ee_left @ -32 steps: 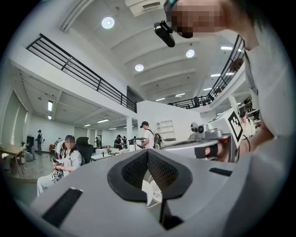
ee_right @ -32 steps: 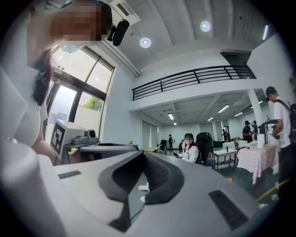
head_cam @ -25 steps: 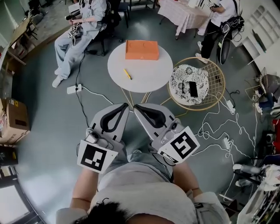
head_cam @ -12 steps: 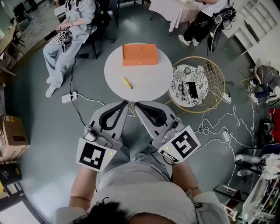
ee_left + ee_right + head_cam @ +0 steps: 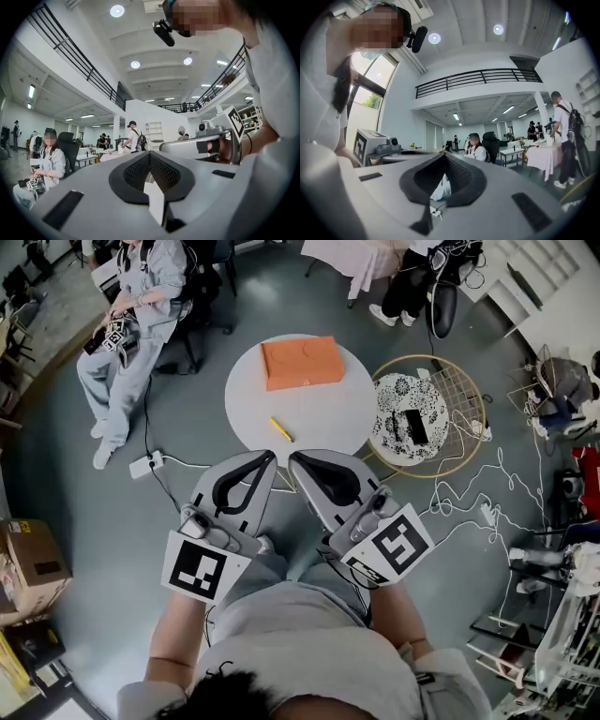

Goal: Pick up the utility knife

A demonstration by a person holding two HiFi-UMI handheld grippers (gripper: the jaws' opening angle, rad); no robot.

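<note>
On the round table (image 5: 323,409), near its front edge, the knife (image 5: 281,429) is seen, yellow and lying aslant on the bare white top. Farther back on the same top an orange box (image 5: 302,362) is set, well apart from the knife. Both grippers are held side by side at the table's near edge, tips pointed toward it. The left gripper (image 5: 269,461) and the right gripper (image 5: 293,461) are close to each other, and the knife is touched by neither. Each pair of jaws is closed tip to tip, with only an oval gap left between the black pads behind the tips, and nothing is gripped in either. Between the tips and the knife only the table's rim and bare top are found. To the right of the table a wire basket (image 5: 464,395) is placed, with a patterned cushion (image 5: 394,399) and a dark flat object (image 5: 415,427) in it. White cables (image 5: 469,498) are strewn on the floor beside it. At the left a power strip (image 5: 145,463) is laid, and a seated person (image 5: 131,324) is seen beyond.
</note>
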